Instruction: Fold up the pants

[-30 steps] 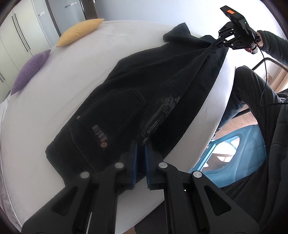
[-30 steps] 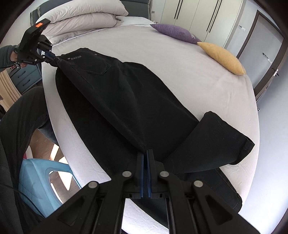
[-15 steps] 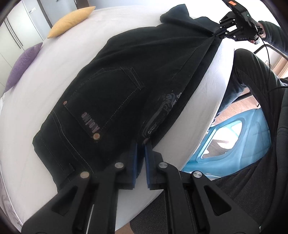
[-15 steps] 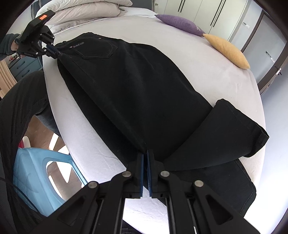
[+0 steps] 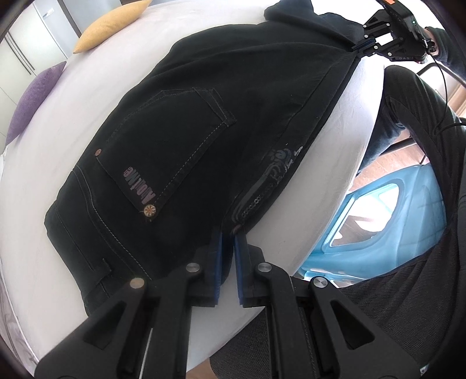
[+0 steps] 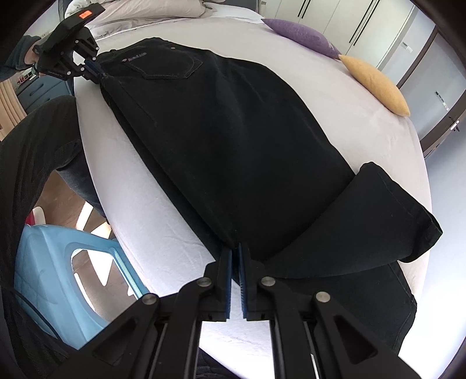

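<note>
Black pants (image 5: 204, 122) spread flat on bed (image 5: 58, 204), folded lengthwise along near edge of mattress, waist end with back pocket (image 5: 169, 145) and printed label facing up in left wrist view. Lower leg end (image 6: 387, 215) doubled back over rest of pants in right wrist view, hem lying toward right side of bed. Left tool (image 5: 228, 233) clamped on waist corner of pants at near edge, blue pads pinching thin fabric, narrow slit between them. Right tool (image 6: 235, 247) clamped on folded edge of pants at leg end, pads almost together on cloth. Left tool also seen from right wrist view at top left (image 6: 97, 70), gripping waistband corner; right tool seen from left wrist view at top right (image 5: 359, 46), pinching leg fold. Fabric edge between both tools lying along bed, possibly just lifted at gripped points, hard to tell under fisheye. White sheet bare around pants. Yellow cushion (image 6: 375, 84) and purple cushion (image 6: 303, 36) on far side of bed, well apart from pants. White pillows (image 6: 145, 11) at head of bed. Blue plastic stool (image 6: 58, 268) on floor beside bed, next to person's dark-clad legs (image 6: 35, 151). Wardrobe doors (image 6: 364, 26) beyond cushions.
</note>
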`<move>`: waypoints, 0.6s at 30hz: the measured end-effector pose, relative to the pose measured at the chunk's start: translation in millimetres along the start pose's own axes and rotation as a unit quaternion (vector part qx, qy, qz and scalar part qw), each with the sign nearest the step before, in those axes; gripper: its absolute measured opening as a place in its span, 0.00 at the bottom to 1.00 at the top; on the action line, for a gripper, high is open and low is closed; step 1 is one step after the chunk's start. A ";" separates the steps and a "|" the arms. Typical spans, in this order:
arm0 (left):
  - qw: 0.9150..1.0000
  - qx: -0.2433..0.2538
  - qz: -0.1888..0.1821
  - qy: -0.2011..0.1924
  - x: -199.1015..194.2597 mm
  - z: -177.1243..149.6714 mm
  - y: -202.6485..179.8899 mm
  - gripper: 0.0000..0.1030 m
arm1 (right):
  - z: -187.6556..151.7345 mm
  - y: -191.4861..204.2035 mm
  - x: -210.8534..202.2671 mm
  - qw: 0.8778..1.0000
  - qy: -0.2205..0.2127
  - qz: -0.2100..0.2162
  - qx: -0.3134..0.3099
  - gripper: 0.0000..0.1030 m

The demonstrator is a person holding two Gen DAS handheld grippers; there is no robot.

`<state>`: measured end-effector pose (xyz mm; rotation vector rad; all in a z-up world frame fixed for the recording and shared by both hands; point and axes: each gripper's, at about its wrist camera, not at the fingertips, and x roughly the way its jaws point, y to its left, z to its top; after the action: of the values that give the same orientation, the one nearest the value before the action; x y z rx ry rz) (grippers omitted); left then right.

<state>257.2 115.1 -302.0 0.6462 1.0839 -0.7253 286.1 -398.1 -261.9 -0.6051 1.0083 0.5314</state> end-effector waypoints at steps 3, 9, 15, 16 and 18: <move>1.000 0.002 0.009 0.002 3.8 1.7 -0.4 0.07 | -1.3 -0.9 1.9 1.000 0.000 -0.002 0.005 0.07; 1.000 0.001 0.011 0.006 6.7 -1.5 3.5 0.07 | -1.4 2.4 0.1 1.000 -0.005 0.002 0.007 0.07; 1.000 -0.012 0.010 0.015 17.7 -3.7 6.2 0.07 | -4.8 -0.2 6.8 1.000 -0.006 0.004 0.017 0.10; 1.000 -0.012 0.012 0.015 17.5 -3.1 5.9 0.08 | -5.0 -1.3 6.3 1.000 -0.008 0.004 0.022 0.12; 1.000 -0.013 0.014 0.012 14.6 -3.5 5.6 0.10 | -6.2 -4.7 1.9 0.999 -0.013 0.015 0.040 0.24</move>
<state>263.9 118.2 -316.3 0.6479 1.1027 -0.6804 286.2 -405.4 -265.0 -0.5120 1.0104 0.5225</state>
